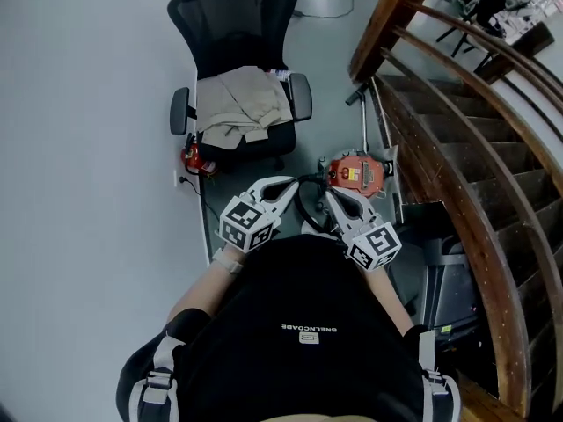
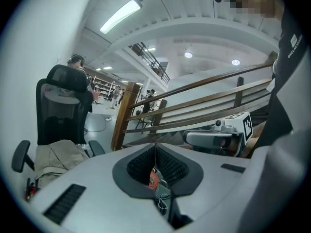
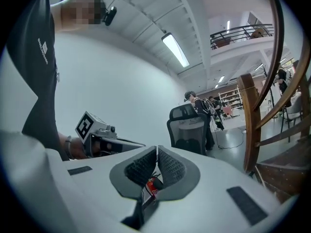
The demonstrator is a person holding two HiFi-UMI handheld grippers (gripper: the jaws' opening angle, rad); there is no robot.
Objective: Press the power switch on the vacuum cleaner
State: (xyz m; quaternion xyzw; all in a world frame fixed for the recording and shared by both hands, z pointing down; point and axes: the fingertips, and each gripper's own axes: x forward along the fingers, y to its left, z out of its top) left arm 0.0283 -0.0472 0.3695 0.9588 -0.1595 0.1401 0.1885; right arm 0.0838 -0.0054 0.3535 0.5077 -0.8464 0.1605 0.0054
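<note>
A grey floor (image 1: pixel 88 112) runs beside a wooden staircase (image 1: pixel 457 156) along its right edge, in a large bright hall.

The left gripper (image 1: pixel 288 183) has its fingers pressed together at the tips, with nothing caught between them; its own view shows the ribbed pads (image 2: pixel 167 164) meeting along a thin line. The right gripper (image 1: pixel 328 194) is the same, its fingers closed tip to tip and empty, the pads (image 3: pixel 170 166) touching in its own view. Both are held low in front of the person, side by side and near each other, their tips angled toward one another.

Just beyond the right gripper's tips, and apart from them, sits the vacuum cleaner (image 1: pixel 356 172), a red and black canister on the floor at the foot of the staircase. Its black hose (image 1: pixel 302 202) loops between the two grippers, and a metal wand (image 1: pixel 362 121) rises from it along the stair post.

Farther out, toward the top edge of the floor, stands a black mesh office chair (image 1: pixel 237 25) with folded beige clothing (image 1: pixel 242 104) on its seat. A small red fire extinguisher (image 1: pixel 195 158) stands beside the chair's left armrest.
</note>
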